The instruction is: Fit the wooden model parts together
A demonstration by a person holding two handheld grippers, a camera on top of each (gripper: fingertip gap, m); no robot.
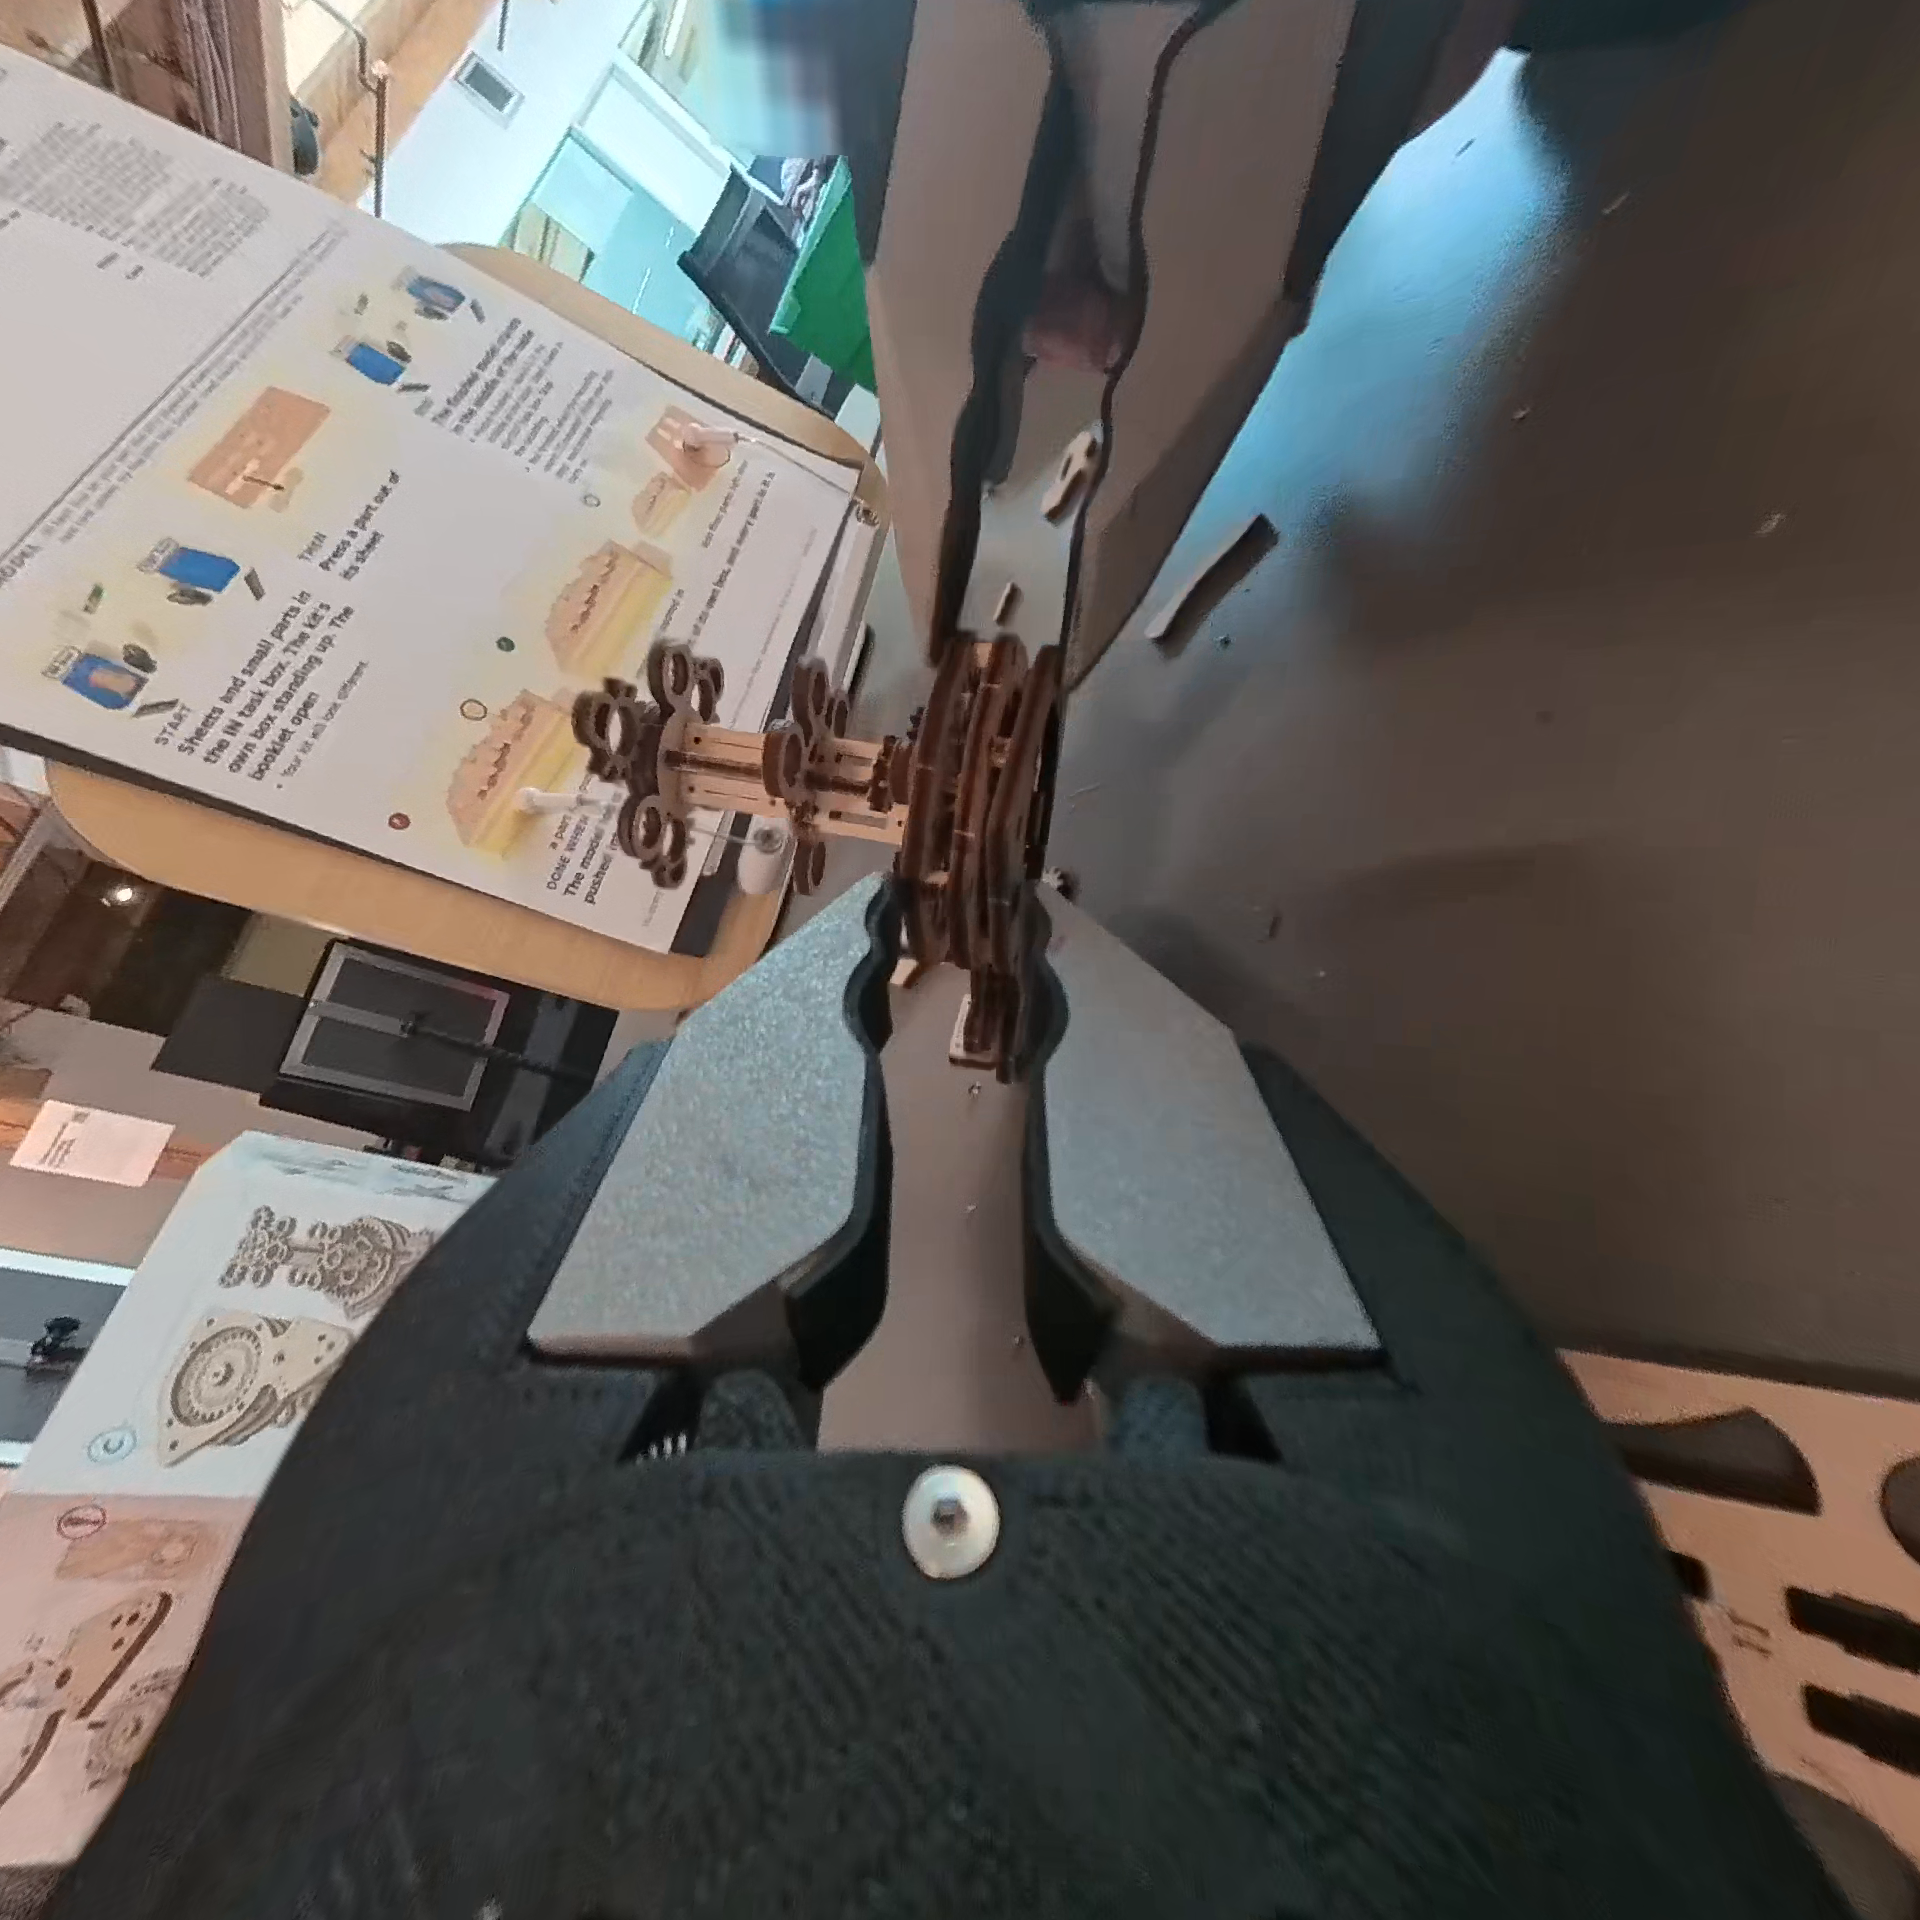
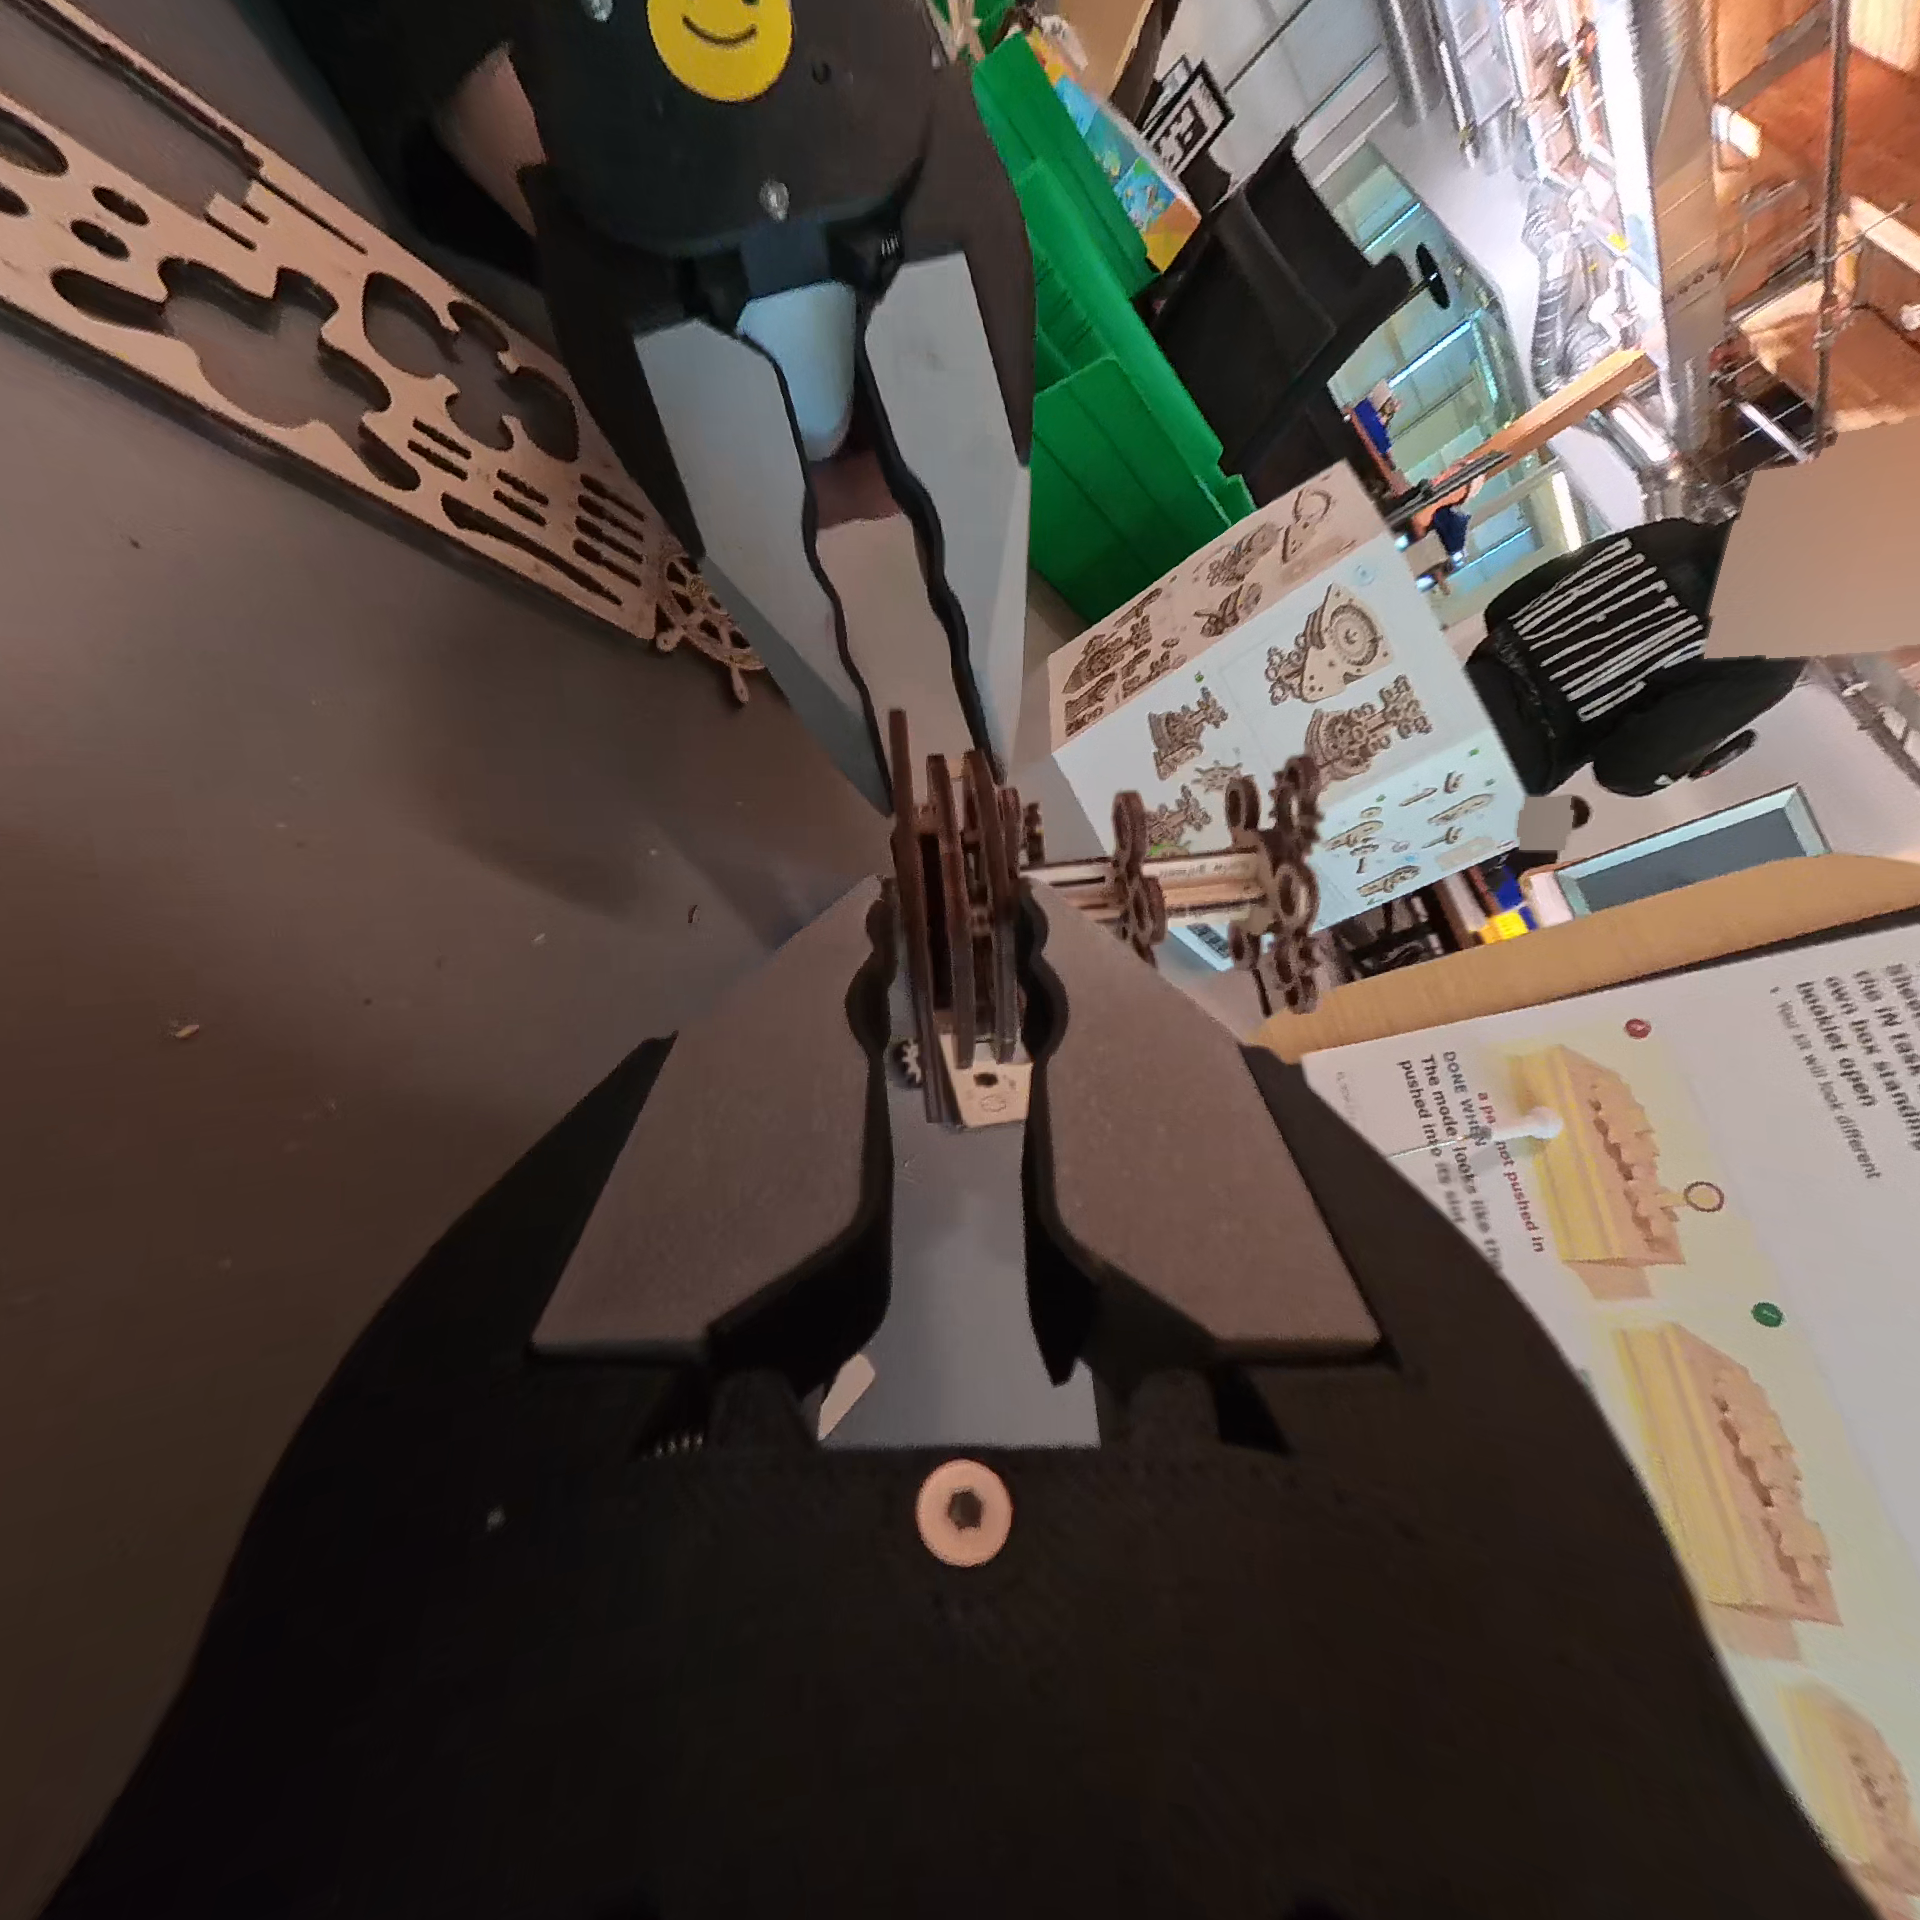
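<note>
The model (image 1: 977,821), a stack of dark wooden plates with a pale shaft carrying two flower-shaped wheels, hangs above the dark table (image 1: 1558,727), clamped at its plate end from opposite sides: the left gripper (image 1: 966,956) and right gripper (image 2: 956,987) each have their fingers closed on the plates, tips nearly meeting. Beyond the shaft stand an instruction sheet (image 1: 312,499) and a printed box (image 2: 1268,707); a punched-out wooden sheet (image 2: 312,374) lies on the table, a small ship's-wheel part (image 2: 712,629) at its end.
</note>
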